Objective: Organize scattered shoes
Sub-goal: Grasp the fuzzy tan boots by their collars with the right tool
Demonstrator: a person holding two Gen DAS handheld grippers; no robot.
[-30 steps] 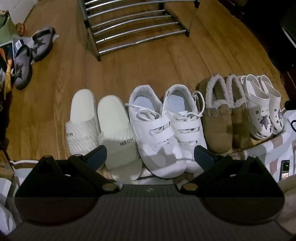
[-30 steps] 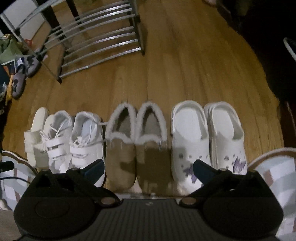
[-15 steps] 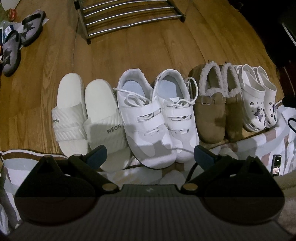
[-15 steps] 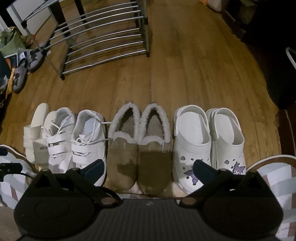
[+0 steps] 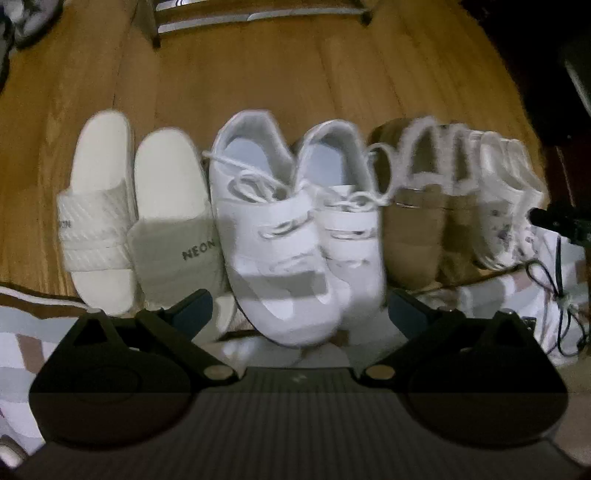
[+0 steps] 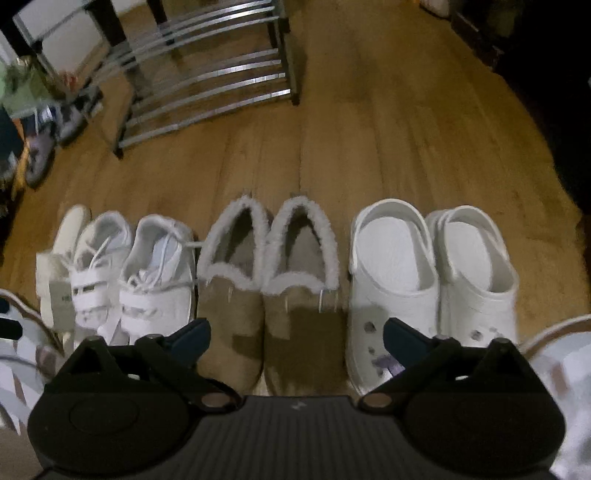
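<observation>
Four pairs of shoes stand in a row on the wood floor, toes toward me. In the left wrist view: cream NEON slides (image 5: 136, 221), white strap sneakers (image 5: 295, 229), brown fur-lined clogs (image 5: 424, 221), white clogs with charms (image 5: 509, 214). My left gripper (image 5: 299, 314) is open and empty, just in front of the sneaker toes. In the right wrist view: slides (image 6: 55, 273), sneakers (image 6: 133, 280), brown clogs (image 6: 269, 295), white clogs (image 6: 432, 280). My right gripper (image 6: 295, 339) is open and empty, over the brown clogs' toes.
A metal shoe rack (image 6: 207, 74) stands on the floor beyond the row; its foot shows in the left wrist view (image 5: 258, 14). A grey pair of sandals (image 6: 51, 144) lies far left. A patterned rug edge (image 5: 37, 332) lies under the toes. Dark furniture (image 6: 554, 92) is at right.
Both cameras have shifted: the left view has pulled back and tilted down so the rack is nearly out of frame. The right view has moved nearer the brown clogs. The shoes have not moved.
</observation>
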